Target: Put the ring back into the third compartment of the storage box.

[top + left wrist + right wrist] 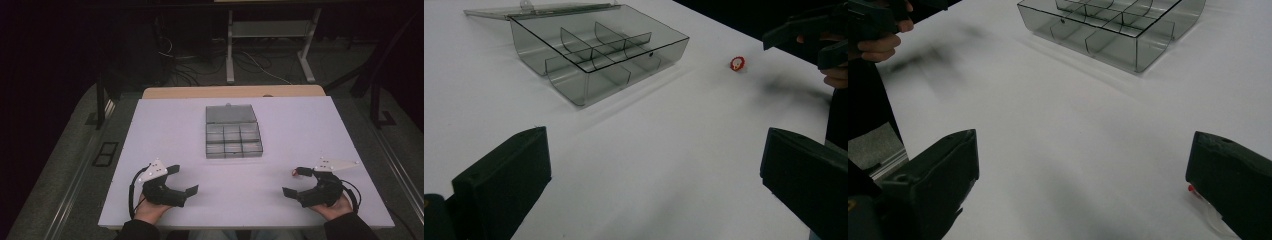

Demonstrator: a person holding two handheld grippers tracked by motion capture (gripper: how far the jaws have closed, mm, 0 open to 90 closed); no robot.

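Note:
A clear grey compartment box [233, 155] stands in the middle of the white table [175, 125], its lid [230, 114] laid open at the back and its cells looking empty. My left gripper [183, 179] hovers open near the front left, with the box [569, 82] ahead of it and nothing between the jaws. At the front right my right gripper [294, 182] is also open and empty. A small red object [295, 173] lies on the table beside its far jaw; the same red object [737, 63] shows in the left gripper view, and as a red speck [1191, 189] next to the right-hand jaw.
A wooden table edge [232, 91] runs behind the white board. Beyond it are desk legs [230, 47] and cables on a dark floor. Bare white surface lies between the box [1108, 47] and both grippers.

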